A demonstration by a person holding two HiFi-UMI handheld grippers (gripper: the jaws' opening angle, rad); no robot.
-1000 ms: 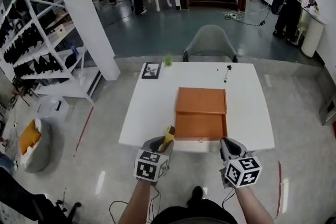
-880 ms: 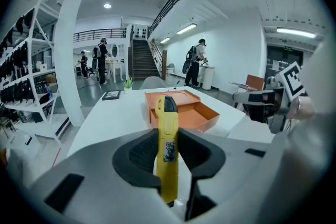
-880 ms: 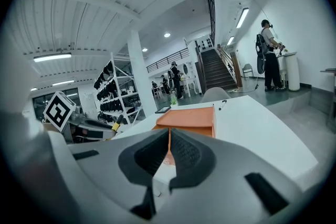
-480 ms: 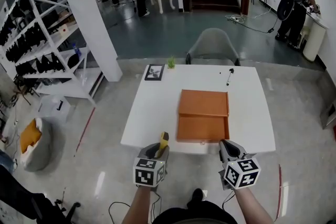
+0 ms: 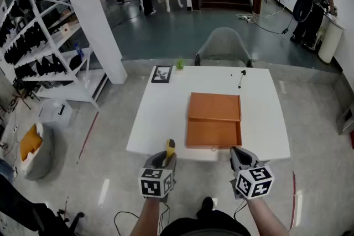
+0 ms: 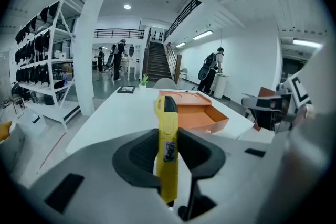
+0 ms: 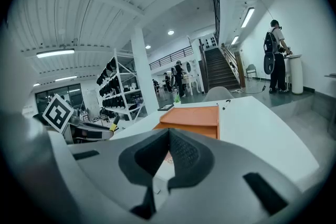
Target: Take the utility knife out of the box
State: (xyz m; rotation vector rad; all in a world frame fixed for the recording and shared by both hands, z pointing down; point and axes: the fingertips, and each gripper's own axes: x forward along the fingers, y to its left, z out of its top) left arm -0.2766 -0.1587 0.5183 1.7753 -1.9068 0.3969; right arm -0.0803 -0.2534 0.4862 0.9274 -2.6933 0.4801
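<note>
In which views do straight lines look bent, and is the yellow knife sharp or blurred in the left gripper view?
Left gripper view: strong fisheye with dark corners, the pillar leans and bows; the utility knife is sharp. Right gripper view: the same fisheye, the orange box is clear. Head view: even light, mild bending at the edges, no glare on the white table.

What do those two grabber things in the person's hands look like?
Both are grey plastic. The left gripper and the right gripper each carry a white cube printed with black square markers. Their jaws are lined with dark, ribbed pads that curve towards the tip. No sleeves show on the forearms.
</note>
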